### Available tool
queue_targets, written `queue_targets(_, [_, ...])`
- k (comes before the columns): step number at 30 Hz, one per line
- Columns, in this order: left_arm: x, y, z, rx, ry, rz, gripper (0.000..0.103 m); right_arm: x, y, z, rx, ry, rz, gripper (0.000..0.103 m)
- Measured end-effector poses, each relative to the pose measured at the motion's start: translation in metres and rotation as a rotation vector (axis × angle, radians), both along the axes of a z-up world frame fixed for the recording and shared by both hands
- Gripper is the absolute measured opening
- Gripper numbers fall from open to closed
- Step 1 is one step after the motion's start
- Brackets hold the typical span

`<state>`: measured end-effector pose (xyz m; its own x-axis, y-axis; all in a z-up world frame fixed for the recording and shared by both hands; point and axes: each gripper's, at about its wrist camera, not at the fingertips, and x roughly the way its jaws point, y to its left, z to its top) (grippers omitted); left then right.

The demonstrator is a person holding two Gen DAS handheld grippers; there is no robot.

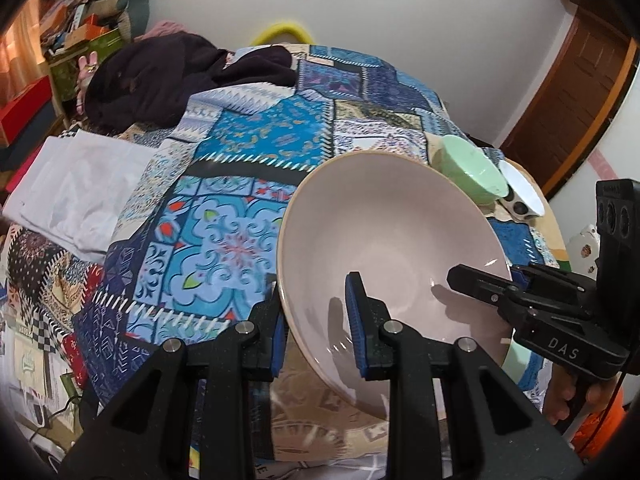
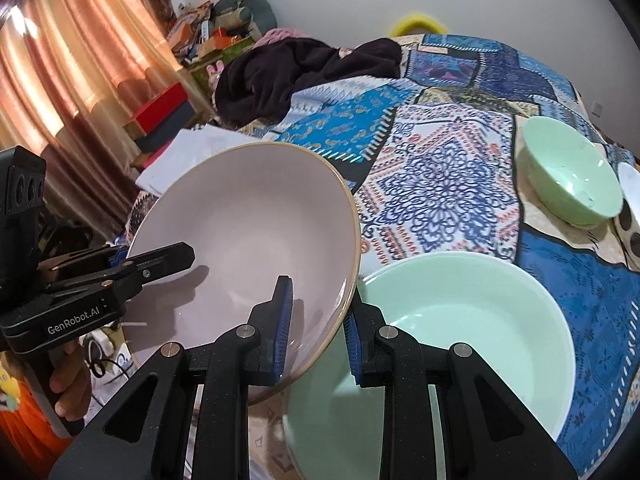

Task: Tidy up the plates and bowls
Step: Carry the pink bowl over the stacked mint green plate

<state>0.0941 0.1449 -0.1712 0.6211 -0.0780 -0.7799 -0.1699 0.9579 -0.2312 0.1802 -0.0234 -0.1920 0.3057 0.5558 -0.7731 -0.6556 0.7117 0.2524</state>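
Grippers on both sides clamp the same pink bowl (image 1: 384,248) by opposite edges of its rim: the left gripper (image 1: 318,332) pinches the left edge and the right gripper (image 2: 316,328) the right edge, holding it tilted above the patterned cloth (image 1: 224,240). Just right of the right gripper lies a large green plate (image 2: 480,320), with a small green bowl (image 2: 568,172) farther ahead.

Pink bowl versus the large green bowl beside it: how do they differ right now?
The pink bowl is tilted and lifted, clamped at opposite rim edges by the left gripper and right gripper; the large green bowl rests flat on the patterned cloth, ungripped. The pink bowl has a tan rim; the green bowl's rim is plain. Both are empty.
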Motion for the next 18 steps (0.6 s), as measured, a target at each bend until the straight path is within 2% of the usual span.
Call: queue_targets(18, [-0.013,0.037,-0.043,-0.029,0.086,0.064,0.027,-0.002,0.038,-0.026,-0.085,0.044,0.078,0.022])
